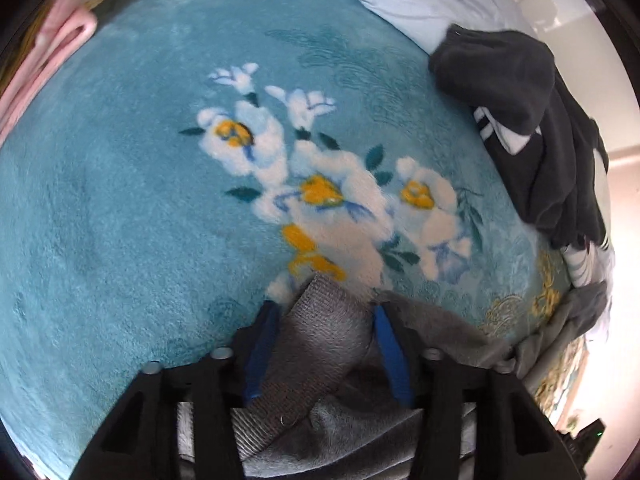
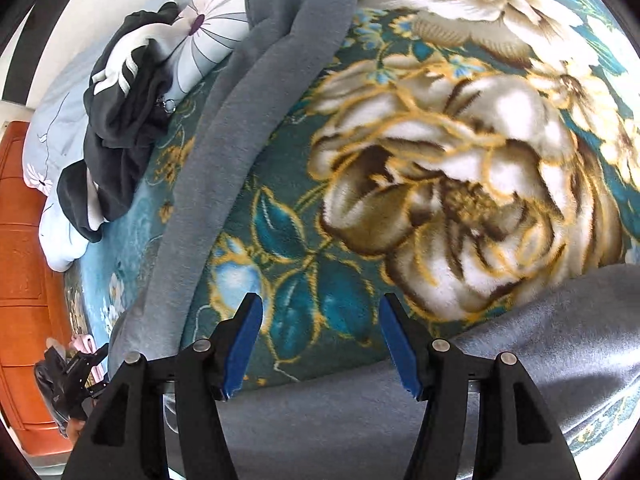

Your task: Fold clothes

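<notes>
Bunched grey garment [image 1: 320,344] filled the gap between the blue pads of the left gripper [image 1: 324,312], whose jaws were closed partway onto its ribbed cuff. From that grip the grey cloth trailed rightward across the teal floral blanket [image 1: 120,220]. Beyond the blanket's white flowers, at its far right edge, lay a dark garment with white stripes [image 1: 520,120]; a pink cloth [image 1: 44,64] sat at its far left corner. Through the right wrist camera, the right gripper [image 2: 320,316] stood wide open above the blanket [image 2: 460,160], holding nothing, with the grey garment [image 2: 224,140] running up the blanket's left side and across beneath the fingers.
</notes>
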A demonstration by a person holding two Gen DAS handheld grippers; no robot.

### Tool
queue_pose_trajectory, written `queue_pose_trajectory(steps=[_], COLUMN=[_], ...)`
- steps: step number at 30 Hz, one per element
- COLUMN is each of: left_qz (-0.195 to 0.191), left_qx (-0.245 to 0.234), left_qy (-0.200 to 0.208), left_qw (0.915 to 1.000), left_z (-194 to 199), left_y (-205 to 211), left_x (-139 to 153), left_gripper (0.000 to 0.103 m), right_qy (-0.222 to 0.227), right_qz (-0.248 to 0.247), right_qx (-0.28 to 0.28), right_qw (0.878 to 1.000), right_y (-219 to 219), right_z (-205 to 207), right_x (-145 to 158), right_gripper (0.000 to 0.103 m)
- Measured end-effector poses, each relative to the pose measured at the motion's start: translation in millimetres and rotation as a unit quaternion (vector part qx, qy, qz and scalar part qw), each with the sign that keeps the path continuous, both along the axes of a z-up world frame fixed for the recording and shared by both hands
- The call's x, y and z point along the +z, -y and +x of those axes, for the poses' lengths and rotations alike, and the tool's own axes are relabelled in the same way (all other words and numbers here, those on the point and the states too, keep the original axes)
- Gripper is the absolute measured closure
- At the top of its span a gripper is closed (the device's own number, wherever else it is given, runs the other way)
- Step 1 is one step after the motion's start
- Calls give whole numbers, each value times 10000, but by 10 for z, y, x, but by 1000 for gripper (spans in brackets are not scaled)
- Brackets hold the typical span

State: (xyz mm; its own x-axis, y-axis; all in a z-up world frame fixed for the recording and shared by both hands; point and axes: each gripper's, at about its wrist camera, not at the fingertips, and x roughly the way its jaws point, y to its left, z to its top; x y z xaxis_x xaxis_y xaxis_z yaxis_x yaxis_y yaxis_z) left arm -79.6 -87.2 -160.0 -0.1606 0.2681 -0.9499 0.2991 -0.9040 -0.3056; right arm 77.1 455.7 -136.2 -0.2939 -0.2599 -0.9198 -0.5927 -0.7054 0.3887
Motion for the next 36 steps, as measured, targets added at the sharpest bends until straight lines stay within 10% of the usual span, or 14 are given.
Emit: queue_pose_trajectory(steps=[4,10,14,27,36], left_qz=[-543,-774,-793,224,802], left_qx=[-464,311,515,1158,1930], left_qy=[-287,-1193,-872,-1115,-1333], left_qw=[9970,9893,9917,9867,9688], left_z=[16,-3,-148,579,1551], left_y=[-138,224,436,739,944], left_x=[146,638,568,688,596], left_gripper=[84,84,84,44,44], right_qy=[60,-86,-228,-822,-726], right_qz=[-64,-80,-81,293,716], right_qx=[-18,112,81,-444,-1461], right_qw=[10000,9999,9997,9952,9840], right_y=[-12,30,21,-545,-1161], right_z=[-12,-93,-150,-666,-1177], right_x=[-53,-54,-31,129,26], right_gripper=[41,41,41,41,41])
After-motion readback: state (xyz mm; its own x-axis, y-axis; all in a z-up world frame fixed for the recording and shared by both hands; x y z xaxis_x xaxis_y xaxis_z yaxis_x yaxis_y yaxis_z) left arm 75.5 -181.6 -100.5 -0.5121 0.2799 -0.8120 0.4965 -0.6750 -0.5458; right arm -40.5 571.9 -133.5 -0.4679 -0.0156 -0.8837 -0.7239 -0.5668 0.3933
